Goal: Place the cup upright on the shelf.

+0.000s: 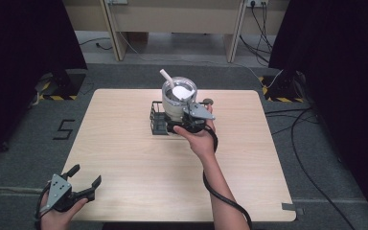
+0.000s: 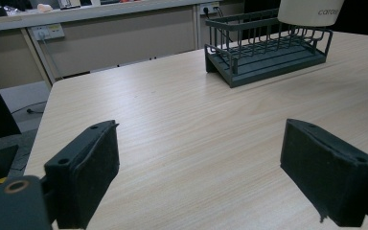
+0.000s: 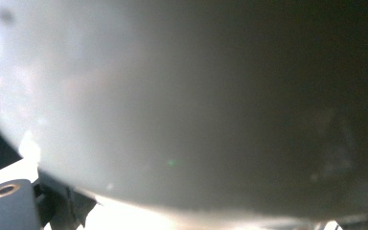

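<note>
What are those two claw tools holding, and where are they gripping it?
The right gripper is at the cream pot's lower side wall above the wire rack; an actual clamp cannot be told. The left gripper holds nothing.

The left gripper (image 1: 84, 184) sits at about seven o'clock in the high view, held low in the left hand (image 1: 57, 215), jaws spread wide apart and pointing toward two o'clock. The right forearm (image 1: 220, 191) reaches up from six o'clock toward the centre, where the right hand (image 1: 202, 141) carries the right gripper (image 1: 184, 120), aimed toward eleven o'clock; how its jaws stand cannot be made out.
</note>
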Motion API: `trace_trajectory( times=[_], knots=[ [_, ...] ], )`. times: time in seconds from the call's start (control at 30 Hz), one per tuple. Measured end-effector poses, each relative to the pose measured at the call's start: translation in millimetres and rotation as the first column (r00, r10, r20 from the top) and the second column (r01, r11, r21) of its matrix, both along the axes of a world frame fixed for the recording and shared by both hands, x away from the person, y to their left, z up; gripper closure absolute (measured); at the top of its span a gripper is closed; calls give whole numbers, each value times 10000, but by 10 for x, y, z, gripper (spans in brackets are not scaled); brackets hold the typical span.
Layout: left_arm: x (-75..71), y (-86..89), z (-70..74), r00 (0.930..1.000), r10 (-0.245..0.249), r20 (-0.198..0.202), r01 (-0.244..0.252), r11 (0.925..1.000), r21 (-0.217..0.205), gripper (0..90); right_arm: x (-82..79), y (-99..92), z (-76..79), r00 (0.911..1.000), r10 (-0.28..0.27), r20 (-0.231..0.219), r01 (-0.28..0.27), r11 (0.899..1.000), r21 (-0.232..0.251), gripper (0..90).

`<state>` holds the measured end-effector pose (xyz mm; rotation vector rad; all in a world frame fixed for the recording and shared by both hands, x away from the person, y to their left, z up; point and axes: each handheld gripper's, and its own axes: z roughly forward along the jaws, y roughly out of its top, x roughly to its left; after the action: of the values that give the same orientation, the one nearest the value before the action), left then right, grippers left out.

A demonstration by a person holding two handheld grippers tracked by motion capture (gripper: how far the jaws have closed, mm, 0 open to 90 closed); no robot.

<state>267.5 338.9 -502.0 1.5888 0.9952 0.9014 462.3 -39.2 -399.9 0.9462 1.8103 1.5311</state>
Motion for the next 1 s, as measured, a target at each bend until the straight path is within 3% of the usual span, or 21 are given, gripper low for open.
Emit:
trace_trajectory(
  times=[0.4, 1.0],
  knots=[
    [2, 7, -3, 10000, 47, 6, -47, 10000, -29, 126, 140, -83, 107, 9990, -430, 73, 430, 9991, -17, 100],
    [10, 34, -13, 9999, 140, -19, -140, 9998, -130, 128, 506, -50, 156, 9946, -997, -274, 997, 9950, -39, 100]
  ],
)
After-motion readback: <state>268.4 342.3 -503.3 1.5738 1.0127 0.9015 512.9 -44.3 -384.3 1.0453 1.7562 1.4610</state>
